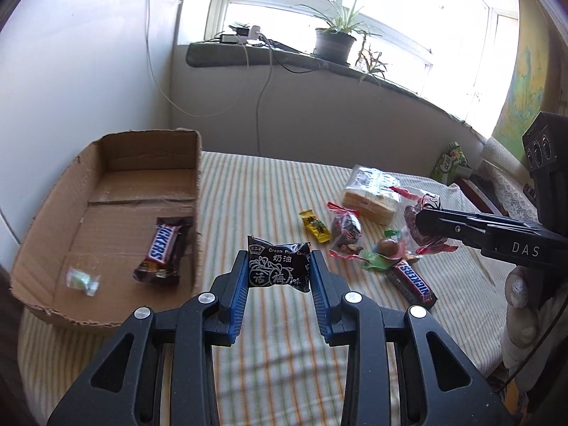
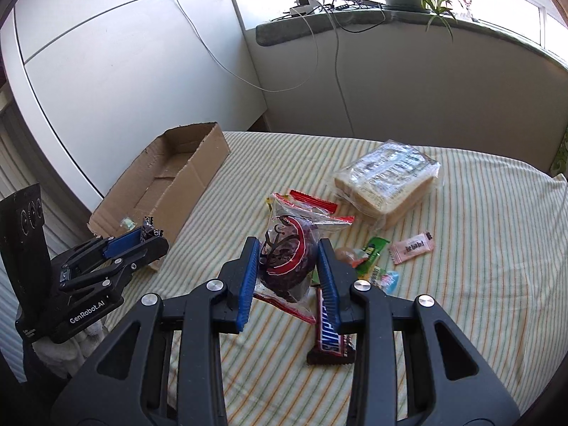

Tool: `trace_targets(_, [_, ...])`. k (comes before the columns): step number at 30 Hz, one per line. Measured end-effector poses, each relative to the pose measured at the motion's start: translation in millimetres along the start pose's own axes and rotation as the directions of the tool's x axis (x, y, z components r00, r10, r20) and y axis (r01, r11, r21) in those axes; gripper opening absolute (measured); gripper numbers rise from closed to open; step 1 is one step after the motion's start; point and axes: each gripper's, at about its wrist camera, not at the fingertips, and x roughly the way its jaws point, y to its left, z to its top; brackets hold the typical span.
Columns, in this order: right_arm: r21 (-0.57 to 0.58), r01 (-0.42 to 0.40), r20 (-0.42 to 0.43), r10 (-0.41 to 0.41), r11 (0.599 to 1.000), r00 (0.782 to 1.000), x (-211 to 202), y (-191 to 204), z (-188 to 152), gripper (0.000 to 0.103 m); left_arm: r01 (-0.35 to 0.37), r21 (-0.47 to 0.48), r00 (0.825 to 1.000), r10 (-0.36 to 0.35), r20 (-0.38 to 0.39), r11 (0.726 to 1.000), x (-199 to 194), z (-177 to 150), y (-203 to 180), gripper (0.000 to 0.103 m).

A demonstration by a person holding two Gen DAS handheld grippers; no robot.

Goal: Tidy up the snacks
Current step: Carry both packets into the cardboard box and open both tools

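Note:
My left gripper (image 1: 278, 269) is shut on a black cream plum candy packet (image 1: 278, 264), held above the striped cloth just right of the cardboard box (image 1: 46, 227). Inside the box lie a Snickers bar (image 1: 161, 248) and a small clear-wrapped candy (image 1: 82, 279). My right gripper (image 2: 287, 269) is shut on a clear bag of dark red fruit snack (image 2: 289, 255), lifted over the snack pile. In the left wrist view that right gripper (image 1: 424, 222) comes in from the right with the bag (image 1: 419, 227). The left gripper (image 2: 142, 239) shows at the left of the right wrist view, near the box (image 2: 198, 174).
On the cloth lie a second Snickers bar (image 2: 328, 330), a wrapped bread pack (image 2: 390, 184), a pink candy (image 2: 411, 246), green and yellow wrapped sweets (image 1: 314, 225), and another clear red-edged bag (image 1: 344, 229). A windowsill with a potted plant (image 1: 333, 41) and cables runs behind.

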Motion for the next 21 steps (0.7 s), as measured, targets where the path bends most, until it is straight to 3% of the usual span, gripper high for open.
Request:
trace_targets(11, [-0.096, -0.052, 0.004, 0.053, 0.994, 0.999, 40, 58, 39, 0.034, -0.112, -0.054, 0.993, 0.114, 0.035, 0.992, -10, 10, 58, 0.031])
trace_targets(21, [-0.179, -0.104, -0.014, 0.103, 0.978, 0.995, 84, 119, 62, 0.034, -0.156, -0.091, 0.987, 0.159, 0.027, 0.983, -6, 15, 92, 0.031])
